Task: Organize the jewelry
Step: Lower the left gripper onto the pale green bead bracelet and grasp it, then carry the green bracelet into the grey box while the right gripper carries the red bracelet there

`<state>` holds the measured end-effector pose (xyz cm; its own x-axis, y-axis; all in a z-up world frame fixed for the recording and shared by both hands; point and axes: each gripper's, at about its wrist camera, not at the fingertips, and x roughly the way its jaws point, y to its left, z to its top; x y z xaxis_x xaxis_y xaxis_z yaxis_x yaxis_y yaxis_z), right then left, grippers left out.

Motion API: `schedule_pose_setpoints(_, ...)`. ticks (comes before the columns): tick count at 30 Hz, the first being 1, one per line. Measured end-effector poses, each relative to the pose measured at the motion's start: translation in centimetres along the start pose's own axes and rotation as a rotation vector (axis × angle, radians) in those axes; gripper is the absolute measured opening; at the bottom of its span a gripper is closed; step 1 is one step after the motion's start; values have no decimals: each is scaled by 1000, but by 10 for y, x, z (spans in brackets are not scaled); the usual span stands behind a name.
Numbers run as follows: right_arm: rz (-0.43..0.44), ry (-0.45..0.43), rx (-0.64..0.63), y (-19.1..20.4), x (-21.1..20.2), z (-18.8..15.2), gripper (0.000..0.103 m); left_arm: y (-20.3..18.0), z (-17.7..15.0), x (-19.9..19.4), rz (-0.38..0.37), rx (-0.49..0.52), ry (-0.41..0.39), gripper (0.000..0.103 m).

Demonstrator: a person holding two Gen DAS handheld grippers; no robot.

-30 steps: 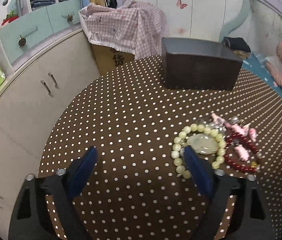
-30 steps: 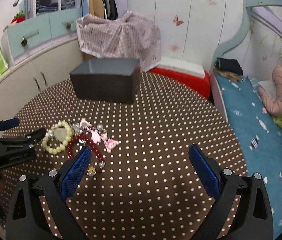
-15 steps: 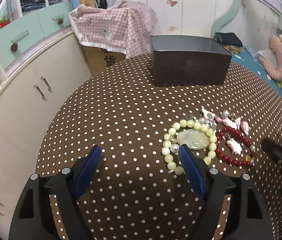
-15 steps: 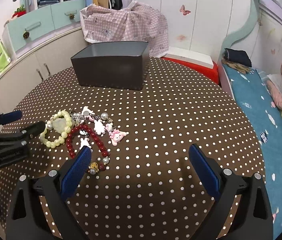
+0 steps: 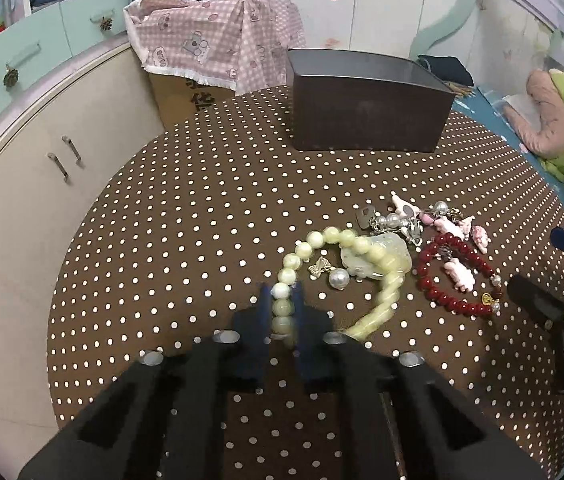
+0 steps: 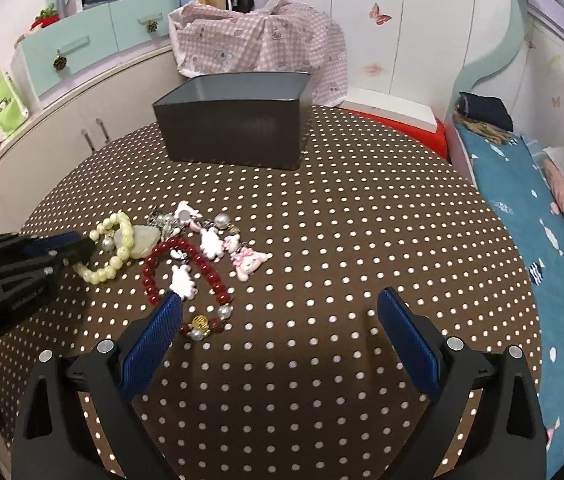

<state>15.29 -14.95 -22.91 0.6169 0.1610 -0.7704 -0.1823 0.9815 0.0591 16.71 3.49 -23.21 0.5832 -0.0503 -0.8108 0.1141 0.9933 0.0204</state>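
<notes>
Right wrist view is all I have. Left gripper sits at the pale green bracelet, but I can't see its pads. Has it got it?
Observer: Yes. The left gripper has just been closing, and its pads now pinch the near beads of the pale green bracelet.
Operator: Anything else caught in there?
Observer: No. A butterfly charm with a pearl lies just past the tips, clear of the pads.
Operator: Where's the pendant?
Observer: The pale pendant lies at the loop's far side, and a run of the beads crosses over it.
</notes>
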Motion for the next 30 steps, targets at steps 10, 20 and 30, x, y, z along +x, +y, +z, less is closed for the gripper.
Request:
schedule_pose_setpoints(10, 20, 46, -8, 9, 16, 0, 59, -7, 1, -20, -86, 6, -77, 8)
schedule_pose_setpoints(20, 50, 47, -101, 28, 20, 2, 24, -12, 11, -39, -151, 25, -126, 8)
schedule_pose_setpoints(30, 128, 24, -112, 29, 10, 2, 8, -14, 13, -46, -201, 28, -131, 8)
